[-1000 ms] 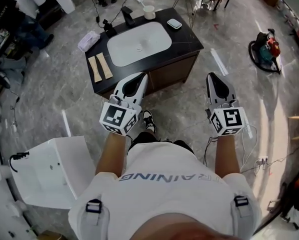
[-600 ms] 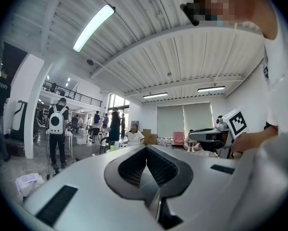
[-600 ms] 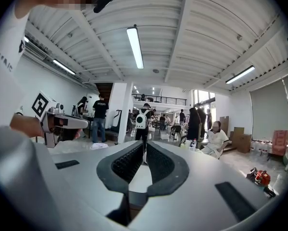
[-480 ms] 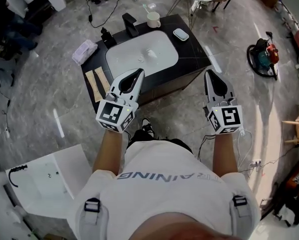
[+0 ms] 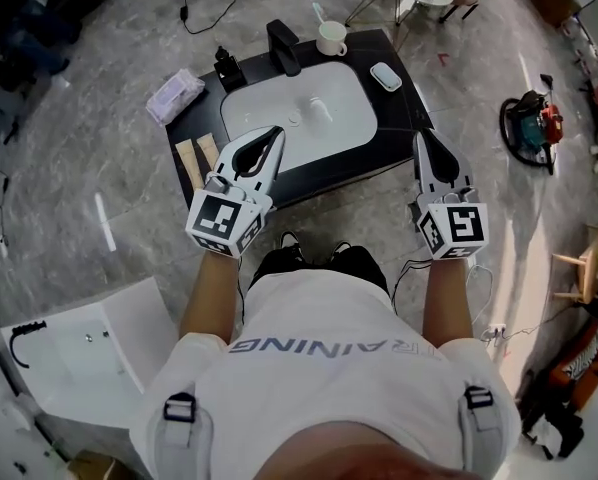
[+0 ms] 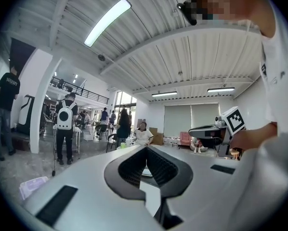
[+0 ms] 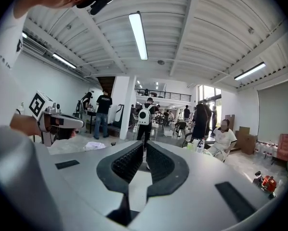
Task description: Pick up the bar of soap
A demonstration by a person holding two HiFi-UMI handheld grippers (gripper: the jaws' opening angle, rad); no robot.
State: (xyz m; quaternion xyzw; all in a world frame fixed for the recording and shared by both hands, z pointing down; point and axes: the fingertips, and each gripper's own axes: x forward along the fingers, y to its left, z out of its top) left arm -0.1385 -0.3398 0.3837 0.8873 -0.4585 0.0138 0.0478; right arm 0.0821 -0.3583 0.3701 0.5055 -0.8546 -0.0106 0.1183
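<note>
The bar of soap (image 5: 385, 76) is a small pale rounded piece lying in a dish at the right end of the dark counter (image 5: 397, 133), beside the white basin (image 5: 314, 118). In the head view my left gripper (image 5: 271, 131) is shut and empty, its tips over the basin's near left rim. The right gripper (image 5: 421, 136) hangs over the counter's near right corner, shut with nothing in it, a short way short of the soap. Both gripper views look level across a hall; left gripper (image 6: 145, 149) and right gripper (image 7: 145, 146) show closed jaws, and the soap is not visible there.
On the counter stand a black faucet (image 5: 284, 46), a cup (image 5: 331, 38), a dark bottle (image 5: 228, 68), a tissue pack (image 5: 174, 96) and two wooden strips (image 5: 197, 158). A white basin unit (image 5: 79, 353) lies on the floor at left, a power tool (image 5: 529, 120) at right. People stand in the hall.
The counter has come closer to the body. Both grippers have moved forward from over the floor to over the counter's near edge, and both have stayed shut.
</note>
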